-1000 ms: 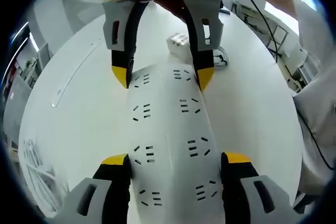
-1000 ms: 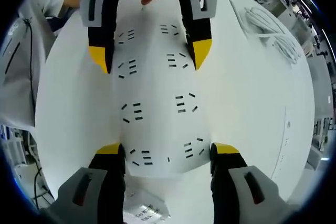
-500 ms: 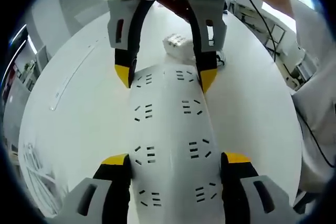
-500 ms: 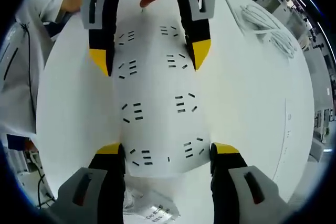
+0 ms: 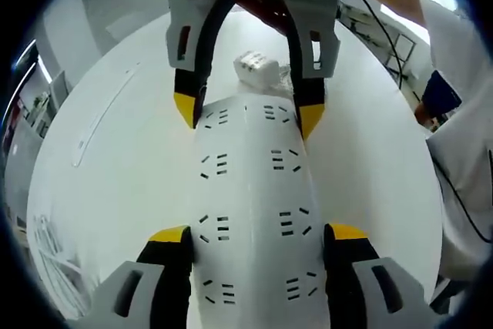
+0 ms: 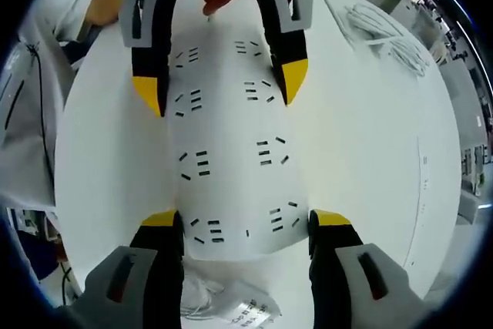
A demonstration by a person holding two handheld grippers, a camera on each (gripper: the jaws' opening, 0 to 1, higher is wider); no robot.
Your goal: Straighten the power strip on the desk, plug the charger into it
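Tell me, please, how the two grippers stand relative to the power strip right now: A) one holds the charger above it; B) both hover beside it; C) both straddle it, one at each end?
C: the left gripper and right gripper each have jaws on both long sides of the power strip, at opposite ends.

Smooth white plastic power strip on a matt white desk – both plain, unglossed.

light: bright, even – soft shadows | glare: window top right, left gripper view | edges: fisheye-bent – centre sharp
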